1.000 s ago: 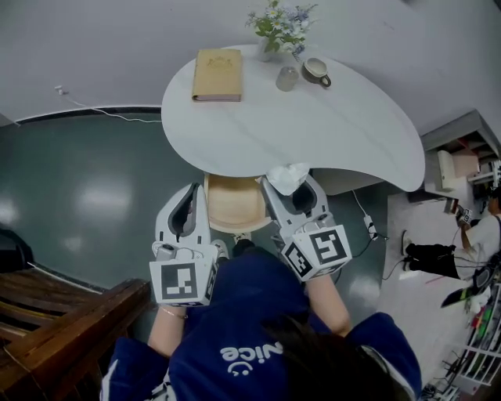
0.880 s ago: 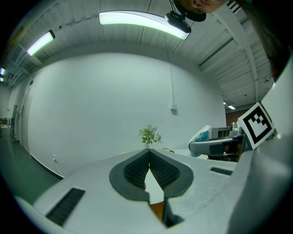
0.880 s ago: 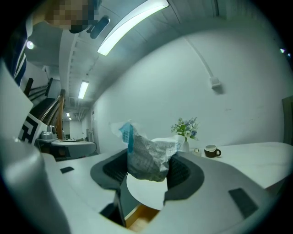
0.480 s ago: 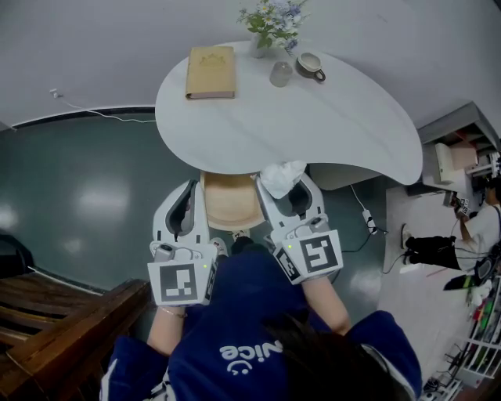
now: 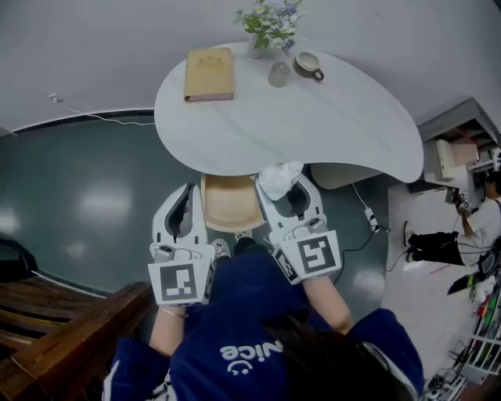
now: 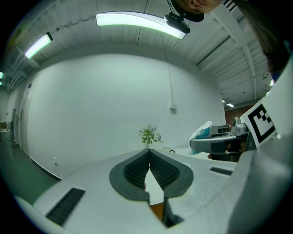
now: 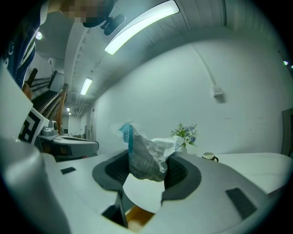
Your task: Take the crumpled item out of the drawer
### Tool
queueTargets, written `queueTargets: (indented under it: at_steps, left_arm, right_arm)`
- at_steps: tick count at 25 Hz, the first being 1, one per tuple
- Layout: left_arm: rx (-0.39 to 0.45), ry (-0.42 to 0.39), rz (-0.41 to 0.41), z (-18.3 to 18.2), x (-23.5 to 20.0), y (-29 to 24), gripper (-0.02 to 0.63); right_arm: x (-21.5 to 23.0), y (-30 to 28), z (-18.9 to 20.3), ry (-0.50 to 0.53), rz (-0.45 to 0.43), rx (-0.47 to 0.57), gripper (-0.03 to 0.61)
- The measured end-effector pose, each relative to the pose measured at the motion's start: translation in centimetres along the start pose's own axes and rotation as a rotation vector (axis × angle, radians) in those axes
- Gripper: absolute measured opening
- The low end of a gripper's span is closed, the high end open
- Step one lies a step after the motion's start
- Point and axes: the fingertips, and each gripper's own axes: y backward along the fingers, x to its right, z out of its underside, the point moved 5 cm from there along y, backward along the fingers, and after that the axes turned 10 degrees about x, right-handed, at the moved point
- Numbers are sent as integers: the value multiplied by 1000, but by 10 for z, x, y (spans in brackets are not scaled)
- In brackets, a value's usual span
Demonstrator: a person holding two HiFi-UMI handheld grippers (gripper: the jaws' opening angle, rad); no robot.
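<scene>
The crumpled item (image 5: 279, 178), a white wad of paper or wrapper with a blue patch, sits between the pads of my right gripper (image 5: 280, 189), just above the table's near edge. In the right gripper view the crumpled item (image 7: 146, 155) is pinched in the right gripper (image 7: 147, 161), whose jaws have just been closing on it. The drawer (image 5: 229, 205) stands pulled out under the table, showing its tan wooden inside. My left gripper (image 5: 191, 192) hovers at the drawer's left side. Its pads meet with nothing between them in the left gripper view (image 6: 149, 153).
The white rounded table (image 5: 344, 125) carries a tan book (image 5: 209, 63), a vase of flowers (image 5: 266, 22), a glass (image 5: 279, 74) and a cup (image 5: 308, 66) at its far side. Dark wooden steps (image 5: 63, 329) lie lower left. A person (image 5: 479, 227) stands far right.
My right gripper has rolled slightly with the crumpled item still in it. The left gripper has stayed where it was.
</scene>
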Motion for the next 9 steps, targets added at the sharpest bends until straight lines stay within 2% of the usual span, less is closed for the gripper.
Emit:
queueTargets:
  at_steps: [6,9]
  left_arm:
    - [8,-16,-2,-1,-2,-1,5]
    - [-15,-22,-17,-3,-2,-2,5]
  right_arm:
    - [0,-1,0,-2,-8,3,198]
    - [1,-1,0,-8,-14,3,198]
